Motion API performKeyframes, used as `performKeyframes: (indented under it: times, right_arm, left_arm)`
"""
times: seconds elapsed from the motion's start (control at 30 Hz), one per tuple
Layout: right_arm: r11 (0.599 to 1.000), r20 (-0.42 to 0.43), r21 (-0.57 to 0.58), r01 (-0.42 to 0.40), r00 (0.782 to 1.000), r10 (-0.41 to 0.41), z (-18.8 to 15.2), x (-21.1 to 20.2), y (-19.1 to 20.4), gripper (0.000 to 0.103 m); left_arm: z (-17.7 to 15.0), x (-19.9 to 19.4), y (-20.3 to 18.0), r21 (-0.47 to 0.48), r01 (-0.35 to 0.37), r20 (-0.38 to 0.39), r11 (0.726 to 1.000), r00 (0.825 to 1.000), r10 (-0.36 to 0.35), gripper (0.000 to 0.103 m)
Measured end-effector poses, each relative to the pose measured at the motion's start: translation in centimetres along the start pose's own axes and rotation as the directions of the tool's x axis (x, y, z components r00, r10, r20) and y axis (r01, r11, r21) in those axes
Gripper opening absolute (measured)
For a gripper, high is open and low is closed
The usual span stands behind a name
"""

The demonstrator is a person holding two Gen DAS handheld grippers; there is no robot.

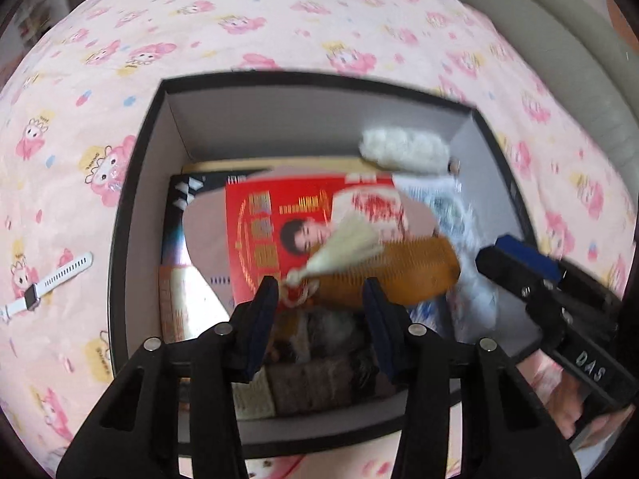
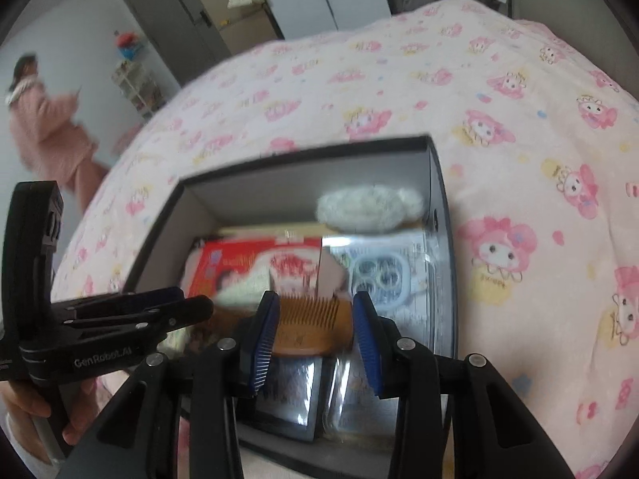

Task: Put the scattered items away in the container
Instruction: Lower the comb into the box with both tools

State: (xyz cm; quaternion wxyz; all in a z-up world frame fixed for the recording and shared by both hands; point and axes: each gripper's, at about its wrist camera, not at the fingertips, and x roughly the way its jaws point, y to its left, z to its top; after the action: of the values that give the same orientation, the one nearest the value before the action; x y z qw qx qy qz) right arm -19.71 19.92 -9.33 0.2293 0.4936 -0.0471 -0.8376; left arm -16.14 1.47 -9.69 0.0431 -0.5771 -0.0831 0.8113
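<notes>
A brown wooden comb (image 2: 309, 327) with a cream tassel (image 1: 343, 249) sits blurred between the right gripper (image 2: 315, 333)'s blue pads; actual contact is unclear. The left gripper (image 1: 319, 311) stands parted above the black open box (image 1: 135, 183), gripping nothing, its tips hiding the comb's tassel end.

Soft daylight, motion blur mid-frame, fisheye bending at edges.

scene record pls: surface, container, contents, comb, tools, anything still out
surface: pink cartoon-print blanket
container: black open box on the blanket
contents: red booklet, white fluffy item, packets
comb: wooden comb with cream tassel, over the box
left tool: open, tassel end between its pads
right tool: open around the comb, contact unclear
still out: white smartwatch, left of the box
</notes>
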Motion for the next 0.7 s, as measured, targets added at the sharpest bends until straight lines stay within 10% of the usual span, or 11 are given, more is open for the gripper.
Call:
performKeyframes:
  times: [0.7]
  right_arm:
    - [0.991,-0.167,-0.11,0.072,0.982,-0.09,-2.1,3.6,1.7,0.034]
  left_arm:
    - [1.1,1.7,-1.5,0.047,0.035,-0.062,0.998,0.998,-0.032,0.039]
